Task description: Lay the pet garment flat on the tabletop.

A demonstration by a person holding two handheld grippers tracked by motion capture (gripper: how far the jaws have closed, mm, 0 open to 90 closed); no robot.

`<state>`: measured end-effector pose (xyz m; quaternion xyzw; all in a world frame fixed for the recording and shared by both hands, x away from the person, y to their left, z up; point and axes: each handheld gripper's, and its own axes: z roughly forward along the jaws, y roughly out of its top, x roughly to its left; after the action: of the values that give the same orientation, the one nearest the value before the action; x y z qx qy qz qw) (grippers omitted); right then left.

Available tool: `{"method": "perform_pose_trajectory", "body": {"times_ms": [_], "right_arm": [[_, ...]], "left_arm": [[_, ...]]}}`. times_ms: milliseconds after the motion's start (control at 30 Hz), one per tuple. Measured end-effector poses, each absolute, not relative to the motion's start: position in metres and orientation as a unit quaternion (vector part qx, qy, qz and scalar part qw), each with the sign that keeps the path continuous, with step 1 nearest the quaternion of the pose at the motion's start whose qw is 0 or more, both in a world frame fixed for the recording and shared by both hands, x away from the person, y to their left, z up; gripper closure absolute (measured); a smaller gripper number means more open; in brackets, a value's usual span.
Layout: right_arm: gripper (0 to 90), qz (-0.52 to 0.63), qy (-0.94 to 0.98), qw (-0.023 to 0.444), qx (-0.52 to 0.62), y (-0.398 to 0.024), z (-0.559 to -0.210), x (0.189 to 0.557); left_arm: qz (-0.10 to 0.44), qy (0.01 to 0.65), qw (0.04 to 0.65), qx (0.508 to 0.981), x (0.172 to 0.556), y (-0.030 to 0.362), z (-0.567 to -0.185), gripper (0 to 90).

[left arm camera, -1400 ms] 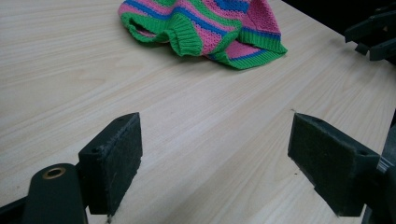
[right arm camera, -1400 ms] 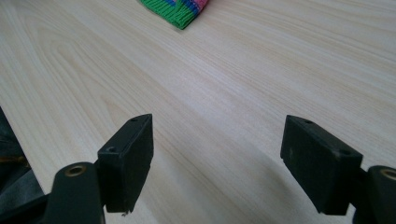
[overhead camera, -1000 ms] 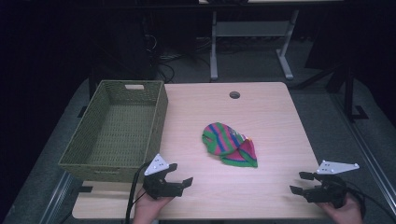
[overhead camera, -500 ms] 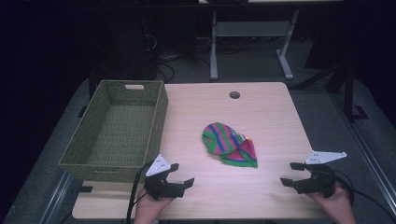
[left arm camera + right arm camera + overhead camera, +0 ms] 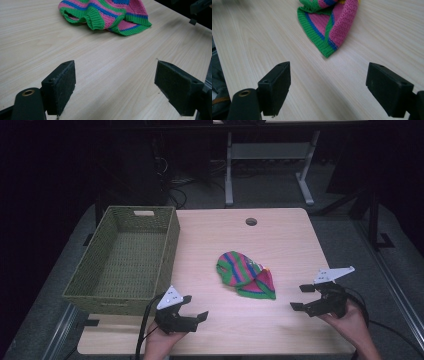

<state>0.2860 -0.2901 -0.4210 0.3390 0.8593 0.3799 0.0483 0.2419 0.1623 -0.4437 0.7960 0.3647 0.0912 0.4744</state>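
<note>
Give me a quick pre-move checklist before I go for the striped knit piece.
1. Right gripper jaws just been opening, nothing between them: ok.
2. Left gripper jaws wide, empty: ok.
3. Striped knit piece lying free on the table, apart from both grippers: ok.
4. Tabletop between right gripper and the piece bare: ok.
5. Green woven basket empty, at table's left: ok.
6. Piece one layer or bunched: cannot tell.

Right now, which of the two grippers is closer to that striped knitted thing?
Right, narrowly. The right gripper sits just off the striped knit's right edge, fingers open toward it. The left gripper sits below and left of it, near the green basket.
</note>
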Motion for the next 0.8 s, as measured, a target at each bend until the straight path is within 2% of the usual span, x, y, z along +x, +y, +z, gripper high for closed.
{"method": "perform_pose_trajectory", "body": {"times_ms": [333,800], "right_arm": [[18.9,0.371,0.874,0.028,0.313,-0.273,-0.400,0.307],[18.6,0.394,0.864,0.037,0.312,-0.266,-0.373,0.339]], "left_arm": [[0.089,0.358,0.473,0.800,0.241,0.160,-0.444,16.7],[0.091,0.356,0.476,0.799,0.243,0.160,-0.444,16.7]]}}
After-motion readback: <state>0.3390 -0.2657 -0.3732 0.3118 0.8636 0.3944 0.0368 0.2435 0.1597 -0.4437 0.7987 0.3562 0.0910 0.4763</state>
